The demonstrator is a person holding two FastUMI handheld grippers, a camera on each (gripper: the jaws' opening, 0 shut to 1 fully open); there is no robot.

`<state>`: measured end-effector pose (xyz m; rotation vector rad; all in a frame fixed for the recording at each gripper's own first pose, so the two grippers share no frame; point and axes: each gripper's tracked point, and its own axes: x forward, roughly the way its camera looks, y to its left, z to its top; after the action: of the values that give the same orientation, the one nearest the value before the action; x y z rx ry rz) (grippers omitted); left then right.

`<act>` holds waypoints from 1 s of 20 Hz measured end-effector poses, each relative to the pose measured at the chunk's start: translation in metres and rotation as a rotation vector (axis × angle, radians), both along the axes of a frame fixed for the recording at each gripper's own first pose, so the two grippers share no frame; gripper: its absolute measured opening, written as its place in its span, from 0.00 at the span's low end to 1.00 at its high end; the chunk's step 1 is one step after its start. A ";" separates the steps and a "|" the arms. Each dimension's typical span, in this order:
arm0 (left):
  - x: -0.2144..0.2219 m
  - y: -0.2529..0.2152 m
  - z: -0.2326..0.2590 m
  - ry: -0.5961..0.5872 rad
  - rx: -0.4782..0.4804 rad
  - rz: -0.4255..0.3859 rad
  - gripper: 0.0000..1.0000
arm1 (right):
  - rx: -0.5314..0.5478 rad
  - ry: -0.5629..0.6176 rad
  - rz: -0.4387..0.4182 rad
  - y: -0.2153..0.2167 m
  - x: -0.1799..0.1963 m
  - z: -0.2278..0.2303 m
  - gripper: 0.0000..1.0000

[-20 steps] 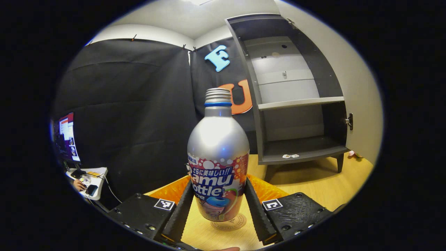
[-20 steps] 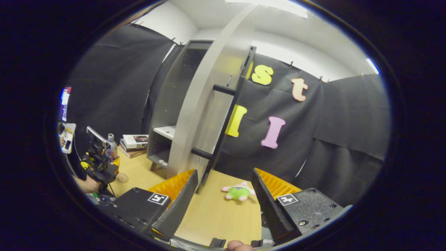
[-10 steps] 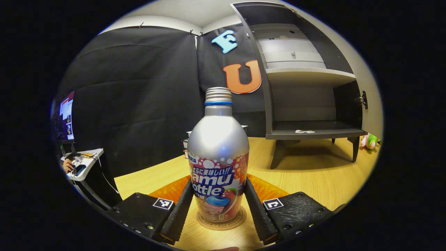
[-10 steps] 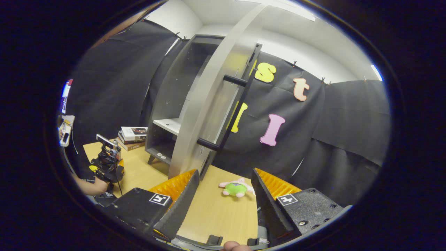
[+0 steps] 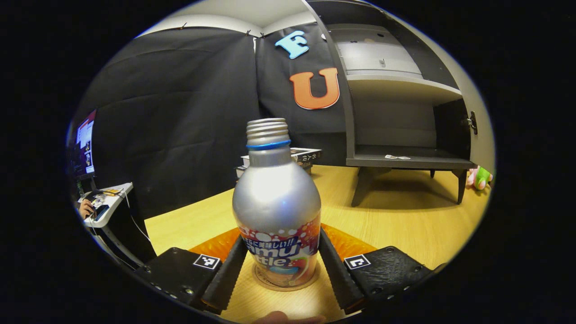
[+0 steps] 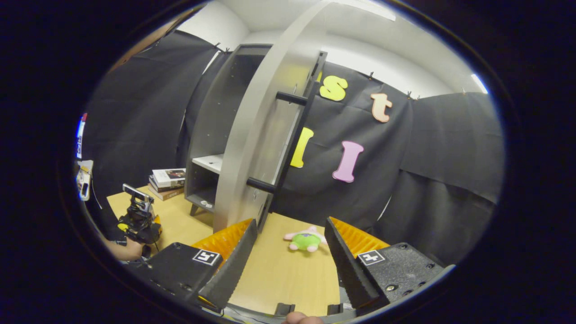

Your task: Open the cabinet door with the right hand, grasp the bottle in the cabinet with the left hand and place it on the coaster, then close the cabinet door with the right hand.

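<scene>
Now, in the left gripper view, the bottle [image 5: 276, 211] stands upright on the round coaster [image 5: 282, 282], which lies on the wooden tabletop [image 5: 405, 225]. The left hand-held gripper [image 5: 282, 274] sits low around the bottle's base, one finger on each side of the printed label. Its fingers [image 5: 227, 274] run close along the bottle's sides, but whether they press on it or stand just clear cannot be told from here. Behind the bottle a small stack of books [image 5: 301, 156] lies on the tabletop. To the right stands the grey cabinet [image 5: 396, 112] on short legs, its front open, with a shelf halfway up and a few small white bits on its floor. A green and pink plush toy [image 5: 478, 177] peeks out past the cabinet's right leg. Far left, a monitor [image 5: 83, 144] stands over a small white side table.

In the right gripper view, the right hand-held gripper [image 6: 288, 265] hangs above the tabletop with its fingers spread wide and nothing between them. Straight ahead stands the cabinet door [image 6: 261, 135], swung open and seen nearly edge-on, with a long dark bar handle [image 6: 288, 148] on its outer face. The plush toy lies on the tabletop just beyond the fingertips, right of the door's foot. Far left, the left hand-held gripper shows small, low over the tabletop, held by a hand [image 6: 123, 249].
</scene>
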<state>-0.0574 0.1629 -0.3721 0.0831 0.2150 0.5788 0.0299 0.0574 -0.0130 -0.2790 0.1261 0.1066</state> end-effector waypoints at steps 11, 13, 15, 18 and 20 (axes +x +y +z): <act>-0.036 -0.015 0.043 -0.058 0.074 -0.027 0.97 | 0.043 -0.006 -0.007 0.000 0.001 -0.001 0.95; -0.042 -0.025 0.060 -0.075 0.102 -0.063 0.96 | 0.059 -0.006 -0.001 0.002 0.001 -0.002 0.96; -0.042 -0.037 0.071 -0.084 0.121 -0.100 0.96 | 0.068 -0.005 0.001 0.001 0.003 -0.003 0.96; -0.041 -0.041 0.077 -0.083 0.150 -0.115 0.96 | 0.087 0.001 0.007 0.002 0.005 -0.004 0.96; -0.044 -0.037 0.084 -0.084 0.148 -0.087 0.96 | 0.099 0.008 0.015 0.002 0.006 -0.005 0.96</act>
<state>-0.1015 0.1261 -0.2876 0.2098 0.0858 0.5097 0.0357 0.0597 -0.0185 -0.1809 0.1263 0.1287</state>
